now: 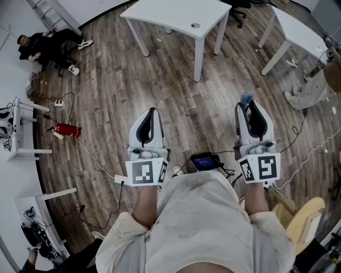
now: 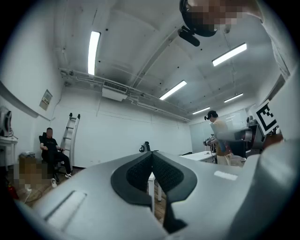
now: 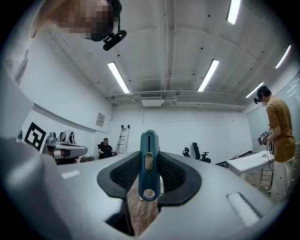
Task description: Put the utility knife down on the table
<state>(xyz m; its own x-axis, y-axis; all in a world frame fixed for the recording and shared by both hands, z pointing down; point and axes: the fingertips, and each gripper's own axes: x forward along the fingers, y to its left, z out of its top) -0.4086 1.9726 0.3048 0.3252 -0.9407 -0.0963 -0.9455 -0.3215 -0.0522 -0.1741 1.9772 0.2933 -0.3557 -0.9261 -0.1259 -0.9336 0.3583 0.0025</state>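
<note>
Utility knife (image 3: pixel 148 157) stands clamped between the jaws of my right gripper (image 1: pixel 251 113), the table (image 1: pixel 176 18) well ahead of it, left gripper (image 2: pixel 151 174) closed on nothing; letting go here would drop it onto the floor (image 1: pixel 117 90); whether its blade is out, I cannot tell

Workroom: white walls (image 2: pixel 117 136), wood-plank floor (image 1: pixel 160 101), ceiling strip lights (image 2: pixel 93 47) lit.
White table (image 1: pixel 176 16) at the far side of the floor, second table (image 1: pixel 298 32) towards its far right corner; ladder (image 2: pixel 71 133) against the wall; red extinguisher (image 1: pixel 66 129) lying near the floor's left edge.
</note>
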